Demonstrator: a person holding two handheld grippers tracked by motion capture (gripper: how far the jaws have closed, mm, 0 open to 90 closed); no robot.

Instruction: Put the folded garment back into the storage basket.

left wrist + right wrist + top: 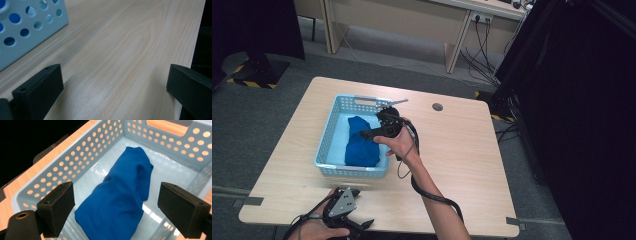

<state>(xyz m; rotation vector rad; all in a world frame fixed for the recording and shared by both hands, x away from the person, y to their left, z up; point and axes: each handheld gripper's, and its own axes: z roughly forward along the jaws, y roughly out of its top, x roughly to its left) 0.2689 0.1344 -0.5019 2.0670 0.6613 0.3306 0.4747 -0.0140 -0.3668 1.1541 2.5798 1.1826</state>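
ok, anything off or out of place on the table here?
Nothing stands out. The blue cloth lies bunched inside the light blue basket, which sits flat on the table. The right gripper hangs open over it; the left gripper is open over bare wood.

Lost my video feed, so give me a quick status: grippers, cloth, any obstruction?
Right hand-held gripper open above blue cloth in basket. Left hand-held gripper open over bare table, beside basket. No obstruction seen.

Cut off at the lower edge of the high view: left gripper (353, 216); basket (30, 37) cropped at frame corner.
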